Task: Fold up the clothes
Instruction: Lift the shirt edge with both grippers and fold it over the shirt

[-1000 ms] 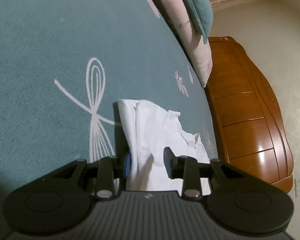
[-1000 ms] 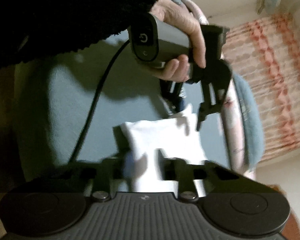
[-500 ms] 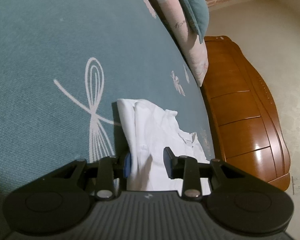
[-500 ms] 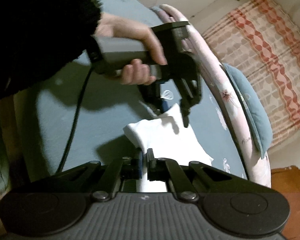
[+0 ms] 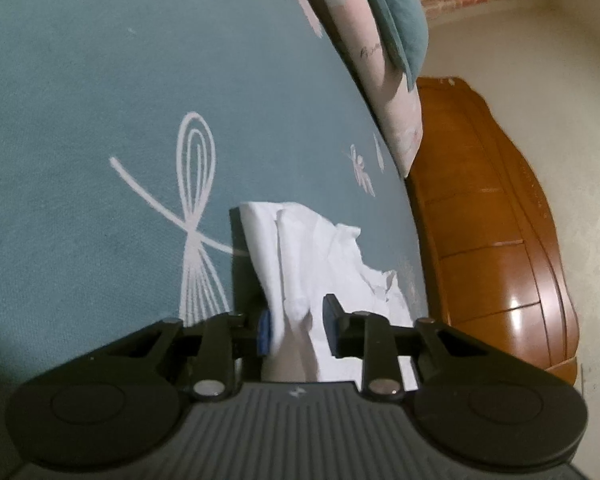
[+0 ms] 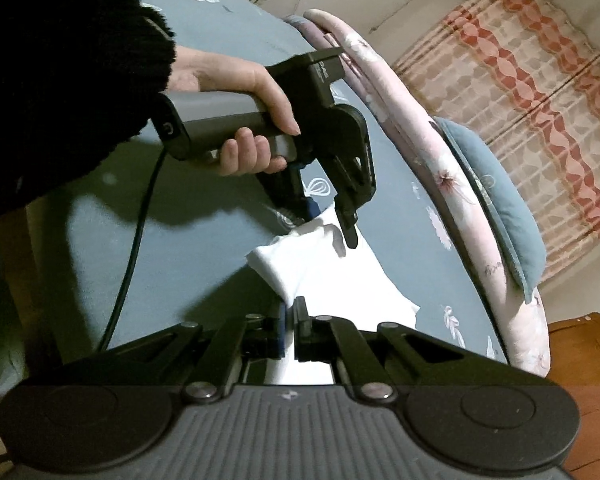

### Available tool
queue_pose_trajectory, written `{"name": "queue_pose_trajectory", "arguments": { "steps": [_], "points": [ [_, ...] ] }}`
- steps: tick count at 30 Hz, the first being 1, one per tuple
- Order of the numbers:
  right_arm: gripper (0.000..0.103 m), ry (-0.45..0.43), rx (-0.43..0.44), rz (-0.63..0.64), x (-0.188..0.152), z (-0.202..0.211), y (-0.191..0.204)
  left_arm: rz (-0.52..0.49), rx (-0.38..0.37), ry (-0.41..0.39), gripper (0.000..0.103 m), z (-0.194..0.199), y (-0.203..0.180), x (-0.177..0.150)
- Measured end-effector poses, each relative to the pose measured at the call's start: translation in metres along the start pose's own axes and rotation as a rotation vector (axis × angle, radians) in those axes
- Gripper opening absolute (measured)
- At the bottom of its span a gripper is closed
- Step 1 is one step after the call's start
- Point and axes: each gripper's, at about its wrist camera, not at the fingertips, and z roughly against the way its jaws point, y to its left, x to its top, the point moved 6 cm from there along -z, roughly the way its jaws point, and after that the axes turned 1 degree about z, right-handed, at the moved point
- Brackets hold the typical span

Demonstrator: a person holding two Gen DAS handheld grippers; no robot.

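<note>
**Right wrist view: white garment pinched at one end, straddled at the other**

Right wrist view: right gripper [image 6: 291, 318] clamped on the near edge of a folded white garment [image 6: 328, 272], jaws pressed almost together with a thin layer of cloth between. Lying on a teal bedspread [image 6: 204, 40] printed with white bow motifs. At the far corner, left gripper [image 6: 328, 220] held by a hand [image 6: 244, 120] in a fuzzy black sleeve [image 6: 60, 80], fingers spread apart over a raised peak of the cloth. Black cable [image 6: 136, 240] trailing from the handle.

Left wrist view: left gripper [image 5: 296, 326] with jaws released, a bunched ridge of the white garment [image 5: 312, 248] standing between them, touching the blue pad [image 5: 264, 332]. Beyond, pink floral pillow [image 5: 384, 80], teal pillow [image 5: 400, 4], wooden footboard [image 5: 488, 220].
</note>
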Motion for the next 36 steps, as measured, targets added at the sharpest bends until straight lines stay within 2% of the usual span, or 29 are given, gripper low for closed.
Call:
{"name": "queue_pose_trajectory", "arguments": {
  "steps": [7, 16, 26, 36],
  "points": [
    [0.003, -0.011, 0.015, -0.043, -0.003, 0.005, -0.008, 0.005, 0.057, 0.02, 0.012, -0.001, -0.002, 0.003],
    [0.003, -0.033, 0.034, -0.11, -0.009, 0.012, -0.02, -0.067, 0.179, -0.007, 0.008, 0.009, -0.042, 0.002],
    [0.003, -0.081, 0.003, -0.238, -0.034, 0.046, -0.059, -0.219, 0.288, -0.032, 0.008, 0.01, -0.128, -0.003],
    [0.003, -0.097, -0.074, -0.381, -0.085, 0.081, -0.114, -0.391, 0.31, -0.011, 0.008, -0.033, -0.236, -0.034]
  ]
}}
